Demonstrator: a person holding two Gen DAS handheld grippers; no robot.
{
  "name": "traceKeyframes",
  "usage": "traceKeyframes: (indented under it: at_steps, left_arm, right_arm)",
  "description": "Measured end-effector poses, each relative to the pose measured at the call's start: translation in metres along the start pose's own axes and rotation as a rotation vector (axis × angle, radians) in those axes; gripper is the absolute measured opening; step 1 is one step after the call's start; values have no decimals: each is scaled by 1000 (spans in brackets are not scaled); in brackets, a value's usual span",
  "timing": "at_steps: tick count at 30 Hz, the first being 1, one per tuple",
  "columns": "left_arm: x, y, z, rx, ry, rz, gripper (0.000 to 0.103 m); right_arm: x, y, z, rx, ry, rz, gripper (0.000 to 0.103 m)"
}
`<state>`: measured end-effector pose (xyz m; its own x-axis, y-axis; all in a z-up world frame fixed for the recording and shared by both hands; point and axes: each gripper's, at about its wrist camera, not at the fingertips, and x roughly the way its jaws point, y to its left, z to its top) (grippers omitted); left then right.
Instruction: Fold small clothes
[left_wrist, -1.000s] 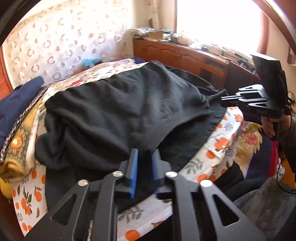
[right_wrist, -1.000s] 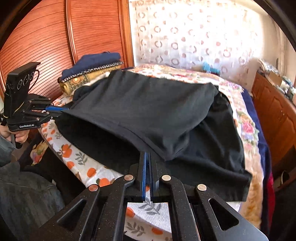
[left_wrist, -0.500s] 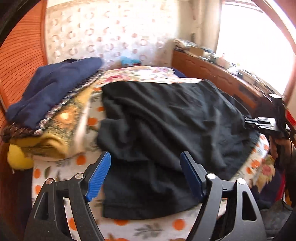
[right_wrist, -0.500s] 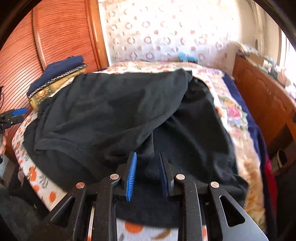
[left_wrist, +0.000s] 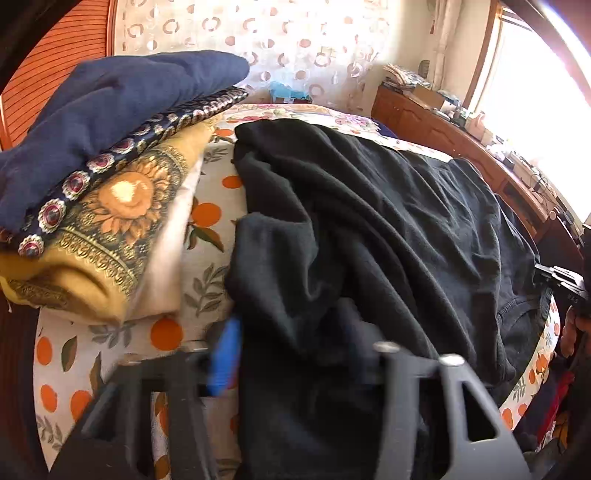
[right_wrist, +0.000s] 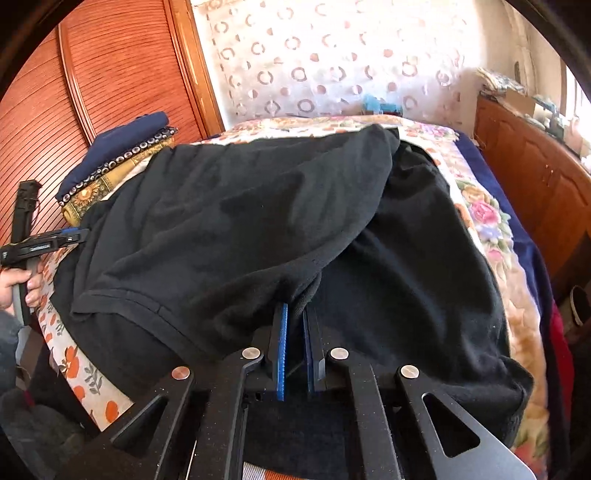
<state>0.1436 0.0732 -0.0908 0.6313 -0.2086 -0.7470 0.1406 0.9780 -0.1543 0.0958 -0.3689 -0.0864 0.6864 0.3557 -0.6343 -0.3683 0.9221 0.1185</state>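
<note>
The right gripper (right_wrist: 295, 350) is closed on a fold of the black shirt (right_wrist: 258, 221), its blue pads nearly together with the cloth between them. The left gripper (left_wrist: 295, 354) is blurred; its fingers stand apart around the shirt's edge. The shirt lies half folded on the bed (left_wrist: 207, 229). Further left is a stack of folded clothes (left_wrist: 92, 166).

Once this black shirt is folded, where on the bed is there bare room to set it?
The strip of orange-print sheet between the folded stack and the black shirt is narrow. The floral cover right of the shirt shows bare. The middle is crowded.
</note>
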Motion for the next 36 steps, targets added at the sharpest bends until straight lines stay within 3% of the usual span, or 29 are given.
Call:
traceKeyframes:
  at_steps: [1, 2, 10, 15, 18, 20, 21, 24, 26, 30, 36]
  left_arm:
    - [-3, -2, 0, 7, -10, 8, 14]
    - [-6, -4, -1, 13, -21, 5, 10]
    - [-58, -19, -3, 40, -128, -50, 9]
    - [-47, -15, -7, 64, -94, -8, 9]
    - [-27, -6, -10, 40, -38, 42, 19]
    - [-24, 0, -11, 33, -34, 61, 40]
    - [-25, 1, -13, 28, -35, 59, 43]
    - [-32, 4, -17, 19, -41, 65, 45]
    - [-45, -2, -22, 4, -87, 64, 45]
    - [-63, -20, -26, -10, -159, -21, 45]
    - [-37, -57, -23, 57, -87, -76, 45]
  right_arm:
    - [-5, -1, 0, -1, -17, 1, 5]
    - [-11, -1, -1, 0, -37, -1, 5]
    - [-75, -3, -2, 1, -172, -20, 4]
    - [-98, -3, -14, 1, -190, -2, 4]
    - [-82, -5, -25, -9, -122, -39, 4]
    - [-67, -11, -32, 10, -74, -54, 5]
    - [-61, -13, -34, 14, -58, -66, 5]
    - [-46, -17, -37, 19, -29, -91, 5]
    - [-38, -18, -35, 29, -17, -88, 5]
    - [-33, -18, -34, 37, -10, -88, 5]
    - [-37, -15, -32, 41, -14, -89, 5]
